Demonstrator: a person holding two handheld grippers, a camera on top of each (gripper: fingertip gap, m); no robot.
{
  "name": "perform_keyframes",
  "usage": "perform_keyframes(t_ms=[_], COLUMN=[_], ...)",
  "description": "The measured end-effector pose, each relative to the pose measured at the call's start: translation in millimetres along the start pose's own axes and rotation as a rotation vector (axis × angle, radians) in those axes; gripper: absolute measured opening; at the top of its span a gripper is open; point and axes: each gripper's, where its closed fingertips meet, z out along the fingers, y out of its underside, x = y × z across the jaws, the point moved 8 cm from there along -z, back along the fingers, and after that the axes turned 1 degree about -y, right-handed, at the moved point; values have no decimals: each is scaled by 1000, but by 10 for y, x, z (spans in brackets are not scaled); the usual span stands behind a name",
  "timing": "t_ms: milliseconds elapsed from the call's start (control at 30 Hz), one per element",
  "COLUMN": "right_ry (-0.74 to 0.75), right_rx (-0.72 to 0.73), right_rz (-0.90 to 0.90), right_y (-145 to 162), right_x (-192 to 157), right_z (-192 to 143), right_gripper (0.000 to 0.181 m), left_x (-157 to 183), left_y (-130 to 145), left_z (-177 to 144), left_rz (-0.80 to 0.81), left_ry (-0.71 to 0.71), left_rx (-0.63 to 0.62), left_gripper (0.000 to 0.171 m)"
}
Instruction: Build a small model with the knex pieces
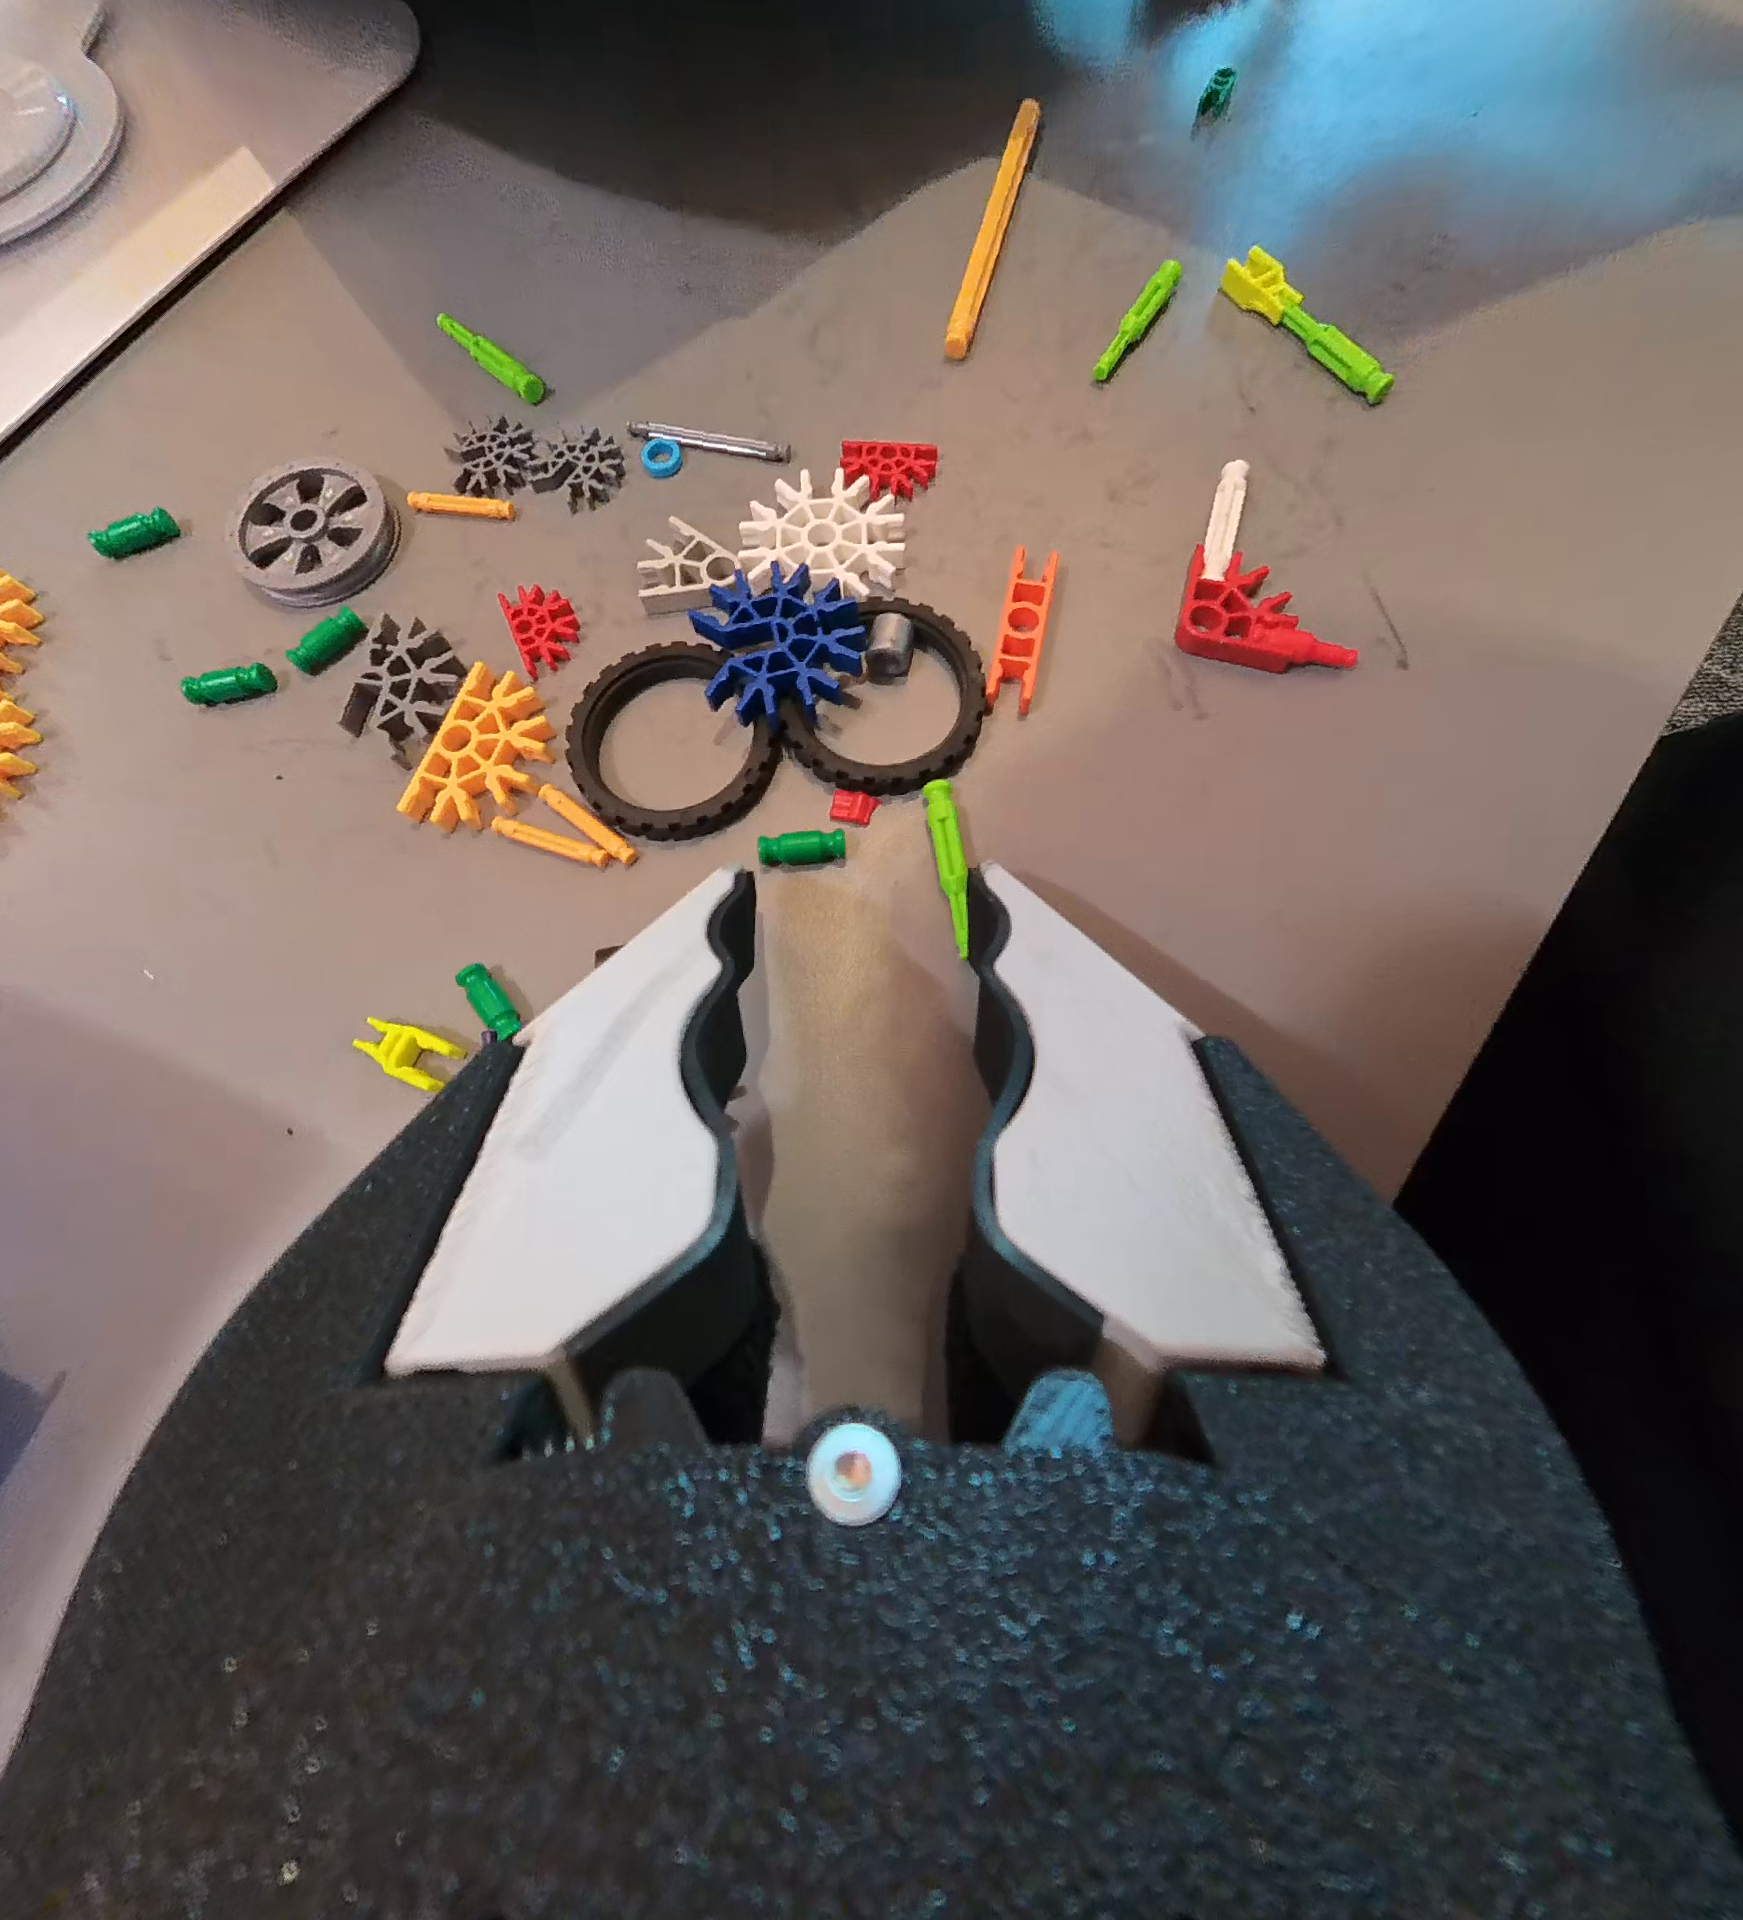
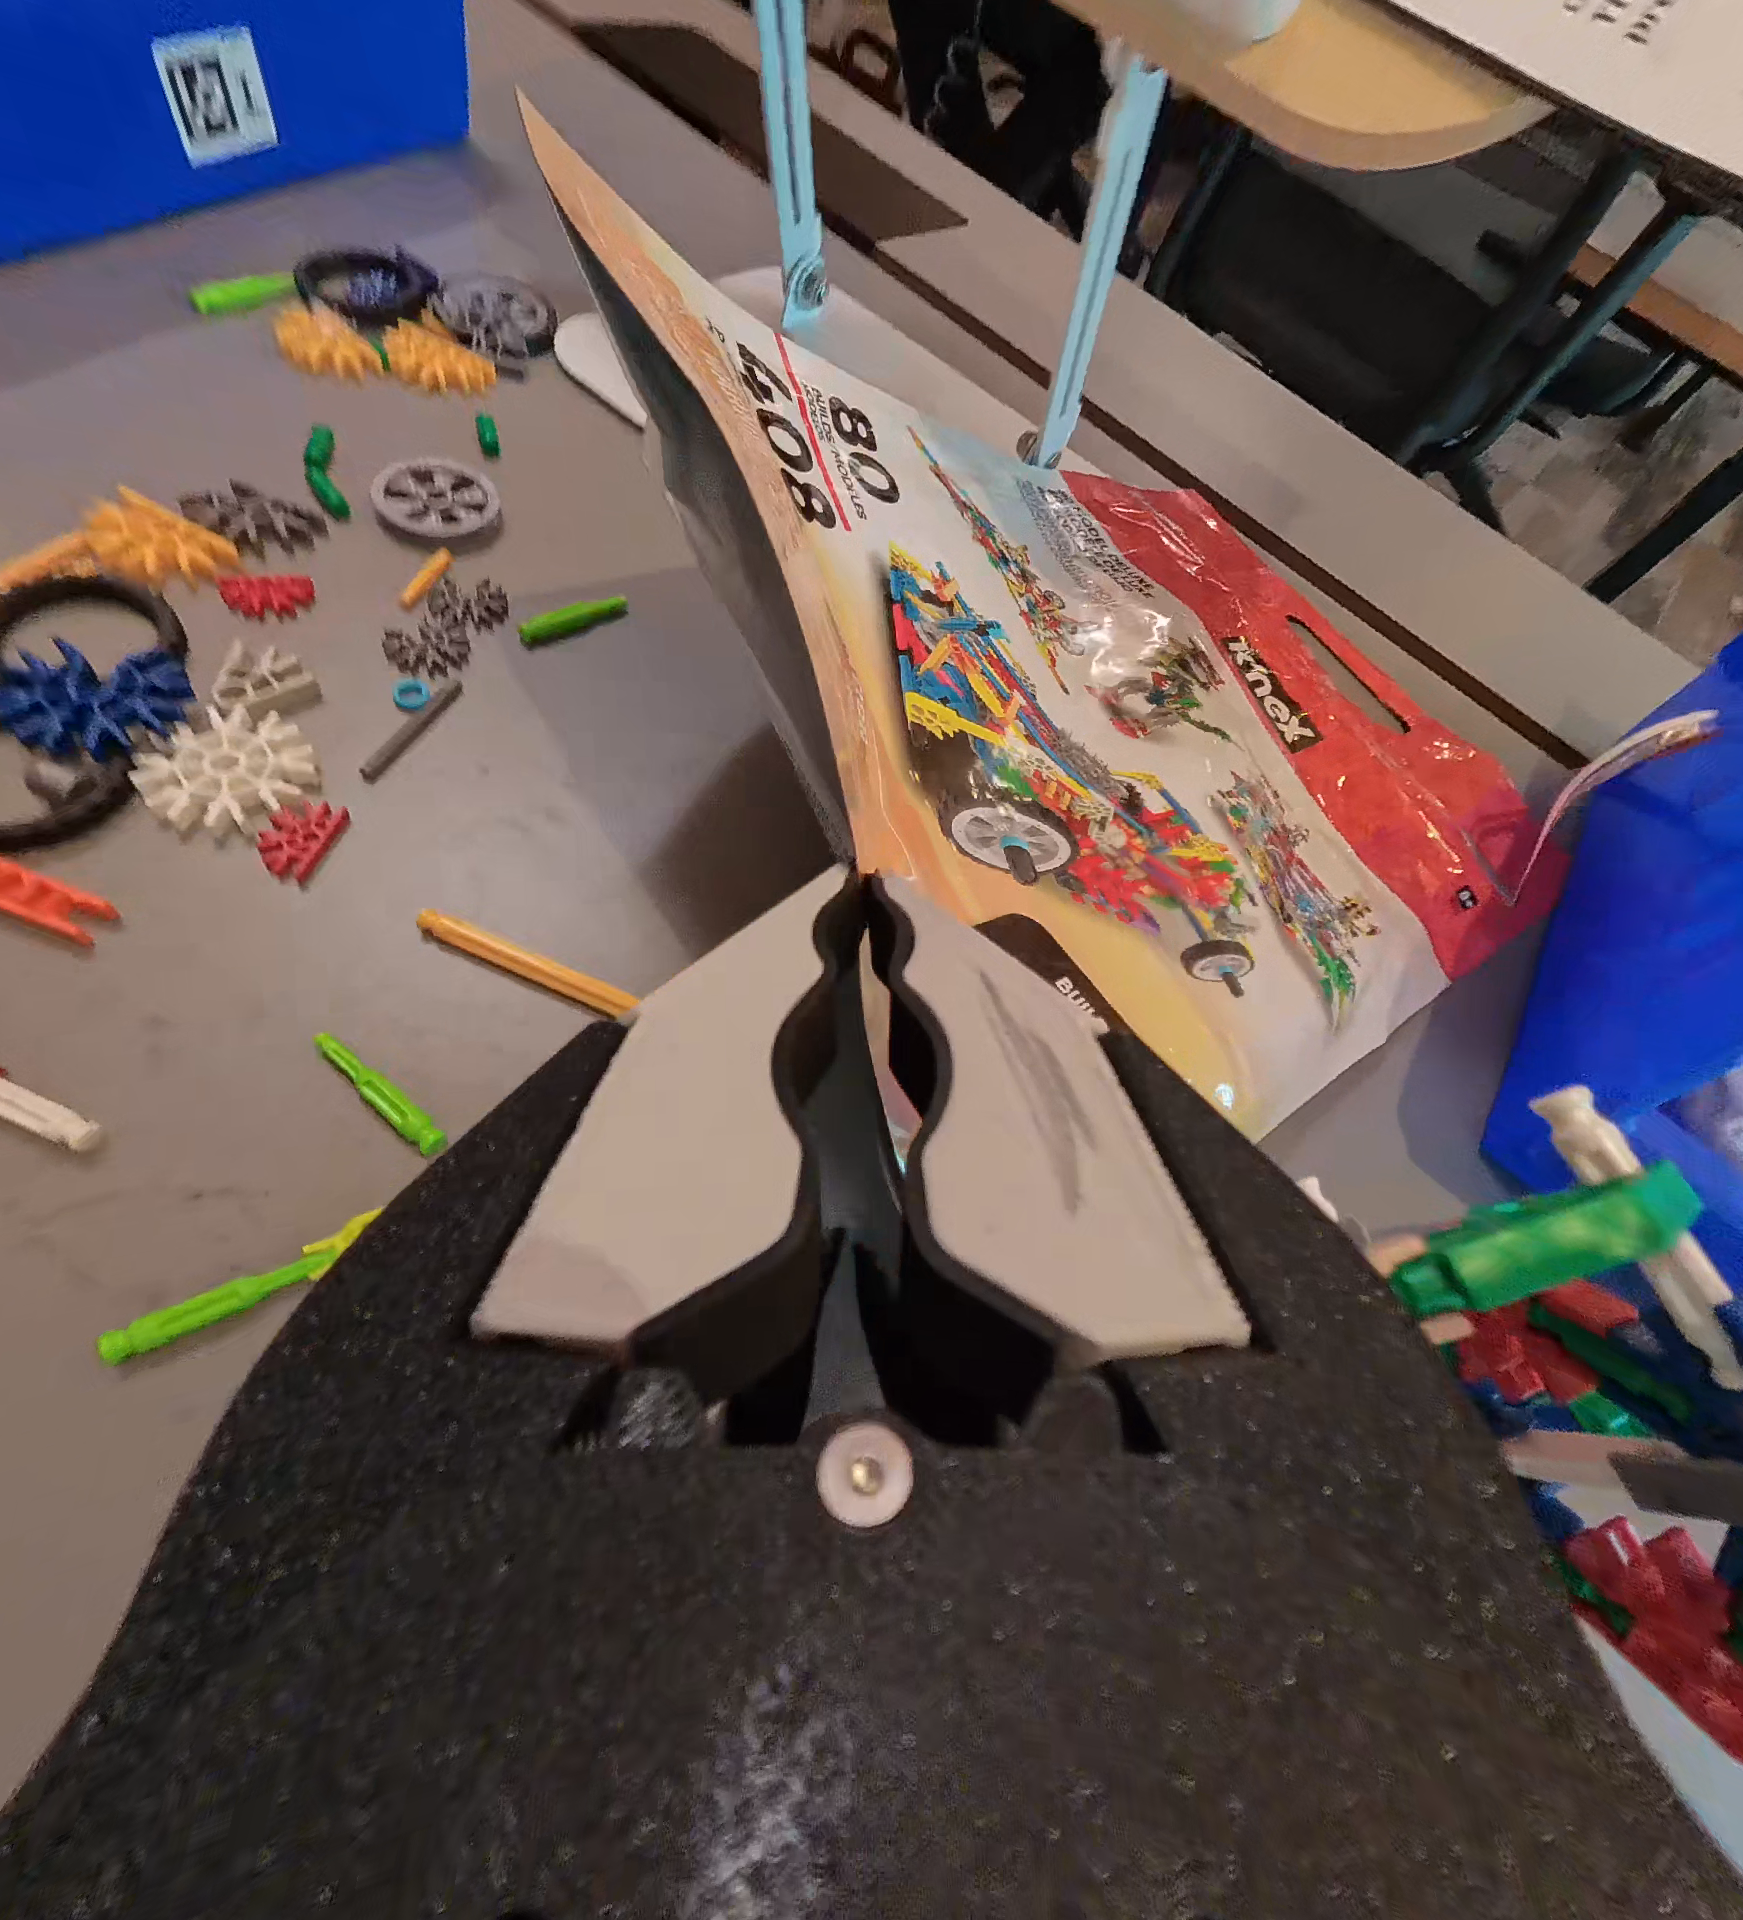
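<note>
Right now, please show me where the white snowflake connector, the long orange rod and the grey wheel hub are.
white snowflake connector (image 1: pixel 823 532), left wrist view, on its central hub.
long orange rod (image 1: pixel 992 231), left wrist view, mid-shaft.
grey wheel hub (image 1: pixel 312 532), left wrist view, near its centre.

Grey counter (image 1: pixel 1262 935) carries scattered plastic construction pieces. Two black tyre rings (image 1: pixel 675 743) lie side by side, touching, with a blue snowflake connector (image 1: pixel 784 644) resting across both. A white snowflake connector (image 1: pixel 823 532) sits just beyond it. A grey wheel hub (image 1: pixel 311 532) lies apart to the left. A long orange rod (image 1: pixel 992 229) lies farther off, near the counter's far side. A printed plastic bag (image 2: pixel 1106 707) stands partly raised beside a blue box (image 2: pixel 1698 883); the heap of mixed pieces (image 2: pixel 1625 1403) near it appears blurred.
</note>
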Motion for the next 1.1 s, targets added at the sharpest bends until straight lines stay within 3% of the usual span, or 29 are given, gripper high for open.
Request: perform_keyframes(t_ms=[733, 1100], right_ry=[-63, -154], right_rx=[181, 112], right_rz=[270, 148], right_y=[-41, 22], right_x=[307, 40], right_z=[-220, -145], right_gripper=[0, 0], left_x=[-17, -12], left_y=[-51, -38], left_z=[3, 43], left_rz=[2, 7], left_ry=[-20, -17], left_rx=[15, -6], left_gripper=[45, 46])
